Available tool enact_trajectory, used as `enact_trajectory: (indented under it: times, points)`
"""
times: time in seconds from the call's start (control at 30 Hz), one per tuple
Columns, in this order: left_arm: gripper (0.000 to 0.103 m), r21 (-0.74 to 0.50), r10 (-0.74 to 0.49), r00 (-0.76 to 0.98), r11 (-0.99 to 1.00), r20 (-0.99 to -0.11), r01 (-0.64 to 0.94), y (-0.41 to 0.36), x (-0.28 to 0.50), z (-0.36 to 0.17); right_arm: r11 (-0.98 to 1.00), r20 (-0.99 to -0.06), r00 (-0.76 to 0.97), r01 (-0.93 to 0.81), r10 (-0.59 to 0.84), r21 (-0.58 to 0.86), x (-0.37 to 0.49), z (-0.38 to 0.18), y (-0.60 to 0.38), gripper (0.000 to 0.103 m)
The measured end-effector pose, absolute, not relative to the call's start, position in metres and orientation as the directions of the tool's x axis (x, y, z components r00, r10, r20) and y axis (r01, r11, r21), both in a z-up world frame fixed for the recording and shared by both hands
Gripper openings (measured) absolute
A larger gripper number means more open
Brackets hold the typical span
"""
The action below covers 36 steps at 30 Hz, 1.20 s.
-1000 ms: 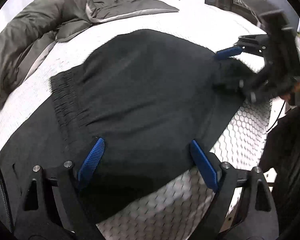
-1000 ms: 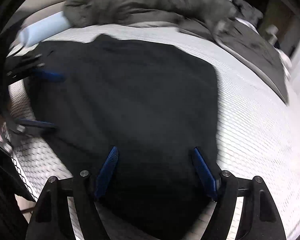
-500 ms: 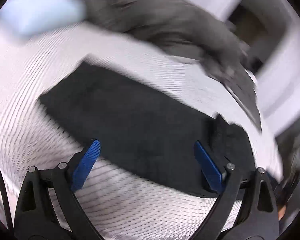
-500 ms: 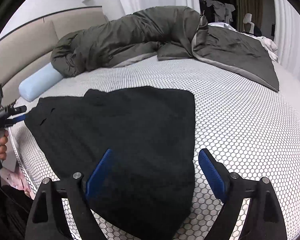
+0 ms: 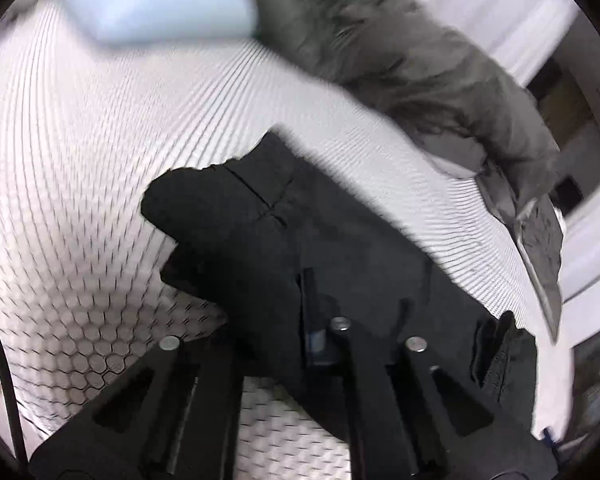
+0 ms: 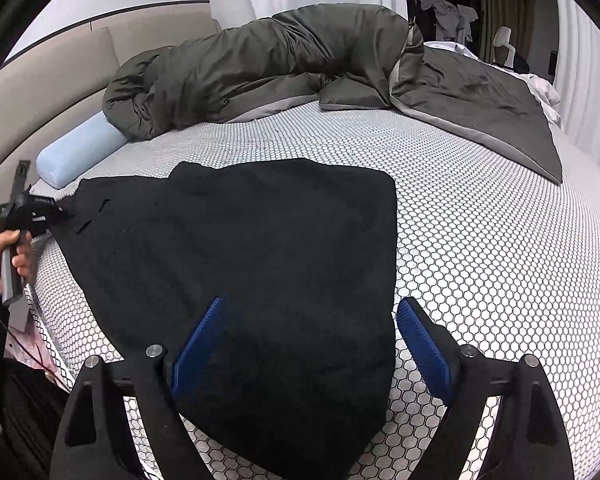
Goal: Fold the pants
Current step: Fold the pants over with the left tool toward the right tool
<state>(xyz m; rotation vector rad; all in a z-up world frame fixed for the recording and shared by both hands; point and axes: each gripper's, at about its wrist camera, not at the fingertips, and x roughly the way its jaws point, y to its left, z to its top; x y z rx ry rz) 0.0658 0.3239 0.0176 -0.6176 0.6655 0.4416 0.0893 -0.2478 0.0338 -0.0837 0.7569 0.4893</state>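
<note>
Black pants [image 6: 252,248] lie spread on a bed with a white hexagon-patterned sheet [image 6: 480,240]. My right gripper [image 6: 312,344] is open, its blue pads just above the near end of the pants, holding nothing. My left gripper [image 5: 312,320] is shut on the far-left end of the pants [image 5: 260,240], with dark cloth bunched over its fingers. In the right wrist view the left gripper [image 6: 58,210] shows at the far left, held by a hand, its tip at the edge of the cloth.
A grey duvet [image 6: 284,68] is heaped along the back of the bed. A light blue bolster pillow [image 6: 80,152] lies at the back left by the beige headboard [image 6: 60,80]. The bed edge runs along the left [image 6: 48,320].
My left gripper has swung to the far-left end of the pants and closed on the cloth. My right gripper has pulled back and stayed open.
</note>
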Motion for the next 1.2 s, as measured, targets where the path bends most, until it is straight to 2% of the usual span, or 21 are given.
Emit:
enact_trajectory:
  times: [0.07, 0.17, 0.27, 0.37, 0.43, 0.5, 0.53, 0.57, 0.6, 0.63, 0.7, 0.77, 0.93, 1.03, 1.1, 1.13, 1.17, 1.2]
  points:
    - [0.002, -0.346, 0.198, 0.747, 0.792, -0.634, -0.503, 0.299, 0.07, 0.048, 0.889, -0.675, 0.624, -0.446, 0.394, 0.107, 0.091, 0.034, -0.25, 0.089]
    - [0.002, -0.304, 0.143, 0.818, 0.881, -0.557, -0.362, 0.242, 0.083, 0.097, 0.894, -0.671, 0.63, -0.434, 0.391, 0.113, 0.092, 0.036, -0.253, 0.089]
    - [0.002, -0.271, -0.01, 0.873, 0.952, -0.487, -0.141, 0.165, 0.099, 0.139, 0.899, -0.667, 0.639, -0.423, 0.383, 0.112, 0.093, 0.037, -0.256, 0.089]
    - [0.003, -0.319, -0.275, 0.842, 0.939, -0.464, 0.131, 0.078, 0.118, 0.153, 0.911, -0.665, 0.652, -0.398, 0.365, 0.111, 0.097, 0.038, -0.264, 0.089]
    - [0.02, -0.321, -0.402, 0.756, 0.91, -0.518, 0.264, 0.033, 0.132, 0.145, 0.919, -0.665, 0.659, -0.377, 0.352, 0.114, 0.1, 0.037, -0.273, 0.089]
    - [0.045, -0.34, -0.502, 0.653, 0.865, -0.567, 0.369, -0.001, 0.14, 0.128, 0.936, -0.671, 0.668, -0.334, 0.321, 0.116, 0.105, 0.035, -0.284, 0.089]
    - [0.051, -0.348, -0.521, 0.634, 0.854, -0.571, 0.388, -0.005, 0.138, 0.121, 0.942, -0.674, 0.671, -0.313, 0.309, 0.121, 0.107, 0.035, -0.29, 0.089]
    - [0.063, -0.354, -0.542, 0.62, 0.84, -0.568, 0.41, -0.007, 0.131, 0.116, 0.949, -0.68, 0.672, -0.287, 0.295, 0.128, 0.109, 0.033, -0.298, 0.089]
    - [0.07, -0.36, -0.555, 0.616, 0.832, -0.559, 0.422, -0.004, 0.127, 0.113, 0.953, -0.683, 0.672, -0.271, 0.286, 0.133, 0.11, 0.033, -0.302, 0.089]
    - [0.073, -0.37, -0.566, 0.622, 0.825, -0.541, 0.428, 0.002, 0.122, 0.111, 0.957, -0.685, 0.673, -0.257, 0.279, 0.137, 0.111, 0.032, -0.307, 0.089]
    - [0.084, -0.371, -0.558, 0.657, 0.829, -0.507, 0.418, 0.025, 0.115, 0.108, 0.961, -0.687, 0.674, -0.238, 0.269, 0.143, 0.113, 0.031, -0.312, 0.089]
    - [0.086, -0.337, -0.482, 0.717, 0.874, -0.504, 0.35, 0.056, 0.108, 0.098, 0.956, -0.68, 0.674, -0.248, 0.288, 0.159, 0.112, 0.033, -0.311, 0.089]
    - [0.085, -0.214, -0.168, 0.742, 0.976, -0.649, 0.034, 0.121, 0.142, 0.03, 0.888, -0.642, 0.615, -0.359, 0.457, 0.289, 0.109, 0.037, -0.296, 0.089]
    - [0.083, -0.193, -0.12, 0.668, 0.98, -0.735, -0.037, 0.145, 0.158, -0.005, 0.793, -0.609, 0.508, -0.405, 0.609, 0.456, 0.115, 0.031, -0.284, 0.089]
    - [0.083, -0.205, -0.131, 0.646, 0.978, -0.752, -0.041, 0.151, 0.163, -0.016, 0.767, -0.615, 0.459, -0.412, 0.641, 0.491, 0.12, 0.025, -0.273, 0.088]
    - [0.083, -0.203, -0.132, 0.64, 0.978, -0.757, -0.038, 0.152, 0.163, -0.022, 0.766, -0.63, 0.438, -0.418, 0.641, 0.489, 0.124, 0.021, -0.265, 0.08]
    - [0.083, -0.191, -0.125, 0.638, 0.981, -0.76, -0.035, 0.151, 0.164, -0.024, 0.773, -0.66, 0.411, -0.418, 0.629, 0.476, 0.128, 0.014, -0.255, 0.065]
    - [0.083, -0.172, -0.116, 0.638, 0.985, -0.761, -0.026, 0.15, 0.165, -0.027, 0.781, -0.685, 0.388, -0.412, 0.616, 0.469, 0.132, 0.008, -0.248, 0.058]
